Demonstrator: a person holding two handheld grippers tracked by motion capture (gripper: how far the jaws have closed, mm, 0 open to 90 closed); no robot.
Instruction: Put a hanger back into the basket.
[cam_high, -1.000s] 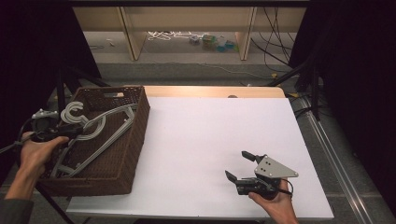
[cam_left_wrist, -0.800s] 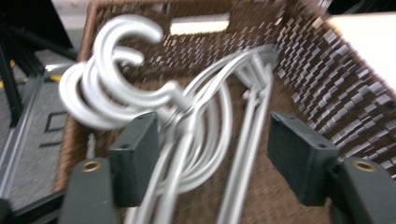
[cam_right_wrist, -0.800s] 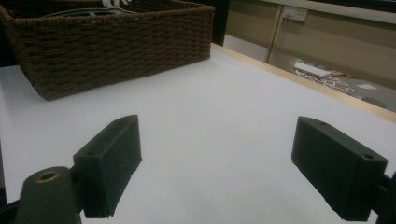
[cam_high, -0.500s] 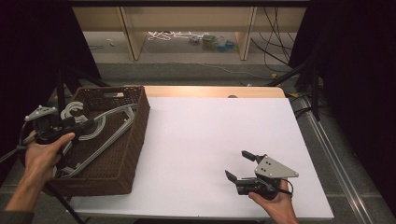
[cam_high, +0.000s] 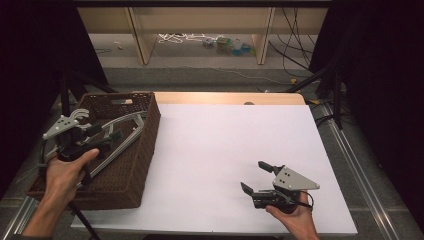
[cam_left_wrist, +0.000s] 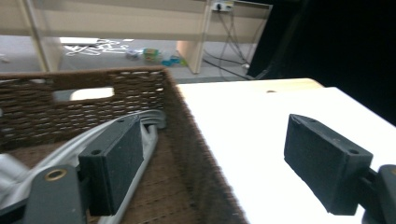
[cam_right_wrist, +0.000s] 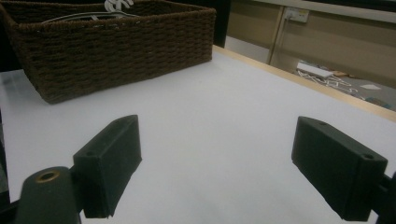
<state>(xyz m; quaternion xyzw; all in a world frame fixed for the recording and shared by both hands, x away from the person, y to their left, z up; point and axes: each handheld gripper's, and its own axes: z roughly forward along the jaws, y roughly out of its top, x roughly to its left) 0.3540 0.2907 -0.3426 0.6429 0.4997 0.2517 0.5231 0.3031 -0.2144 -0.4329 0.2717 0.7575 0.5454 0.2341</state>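
Note:
A brown wicker basket (cam_high: 135, 170) stands on the table's left part and holds grey clothes hangers (cam_high: 125, 122). A hand holds my left gripper (cam_high: 107, 136) above the basket's middle, open, pointing toward the table. In the left gripper view the gripper (cam_left_wrist: 219, 163) straddles the basket's right wall (cam_left_wrist: 187, 140): one jaw is over a hanger (cam_left_wrist: 149, 126), the other over the white sheet. My right gripper (cam_high: 256, 177) rests low at the front right, open and empty. From the right gripper view (cam_right_wrist: 217, 172) the basket (cam_right_wrist: 116, 51) is far off.
A white sheet (cam_high: 225, 145) covers the table, with a wooden edge (cam_high: 225, 97) at the back. Dark stand legs (cam_high: 65, 95) rise beside the basket, and more at the right (cam_high: 335, 85). A metal rail (cam_high: 360, 165) runs along the right side. Shelves and cables lie beyond on the floor.
My left gripper has moved from the basket's left rim rightward over its inside, jaws now reaching the right wall. The right gripper has stayed put.

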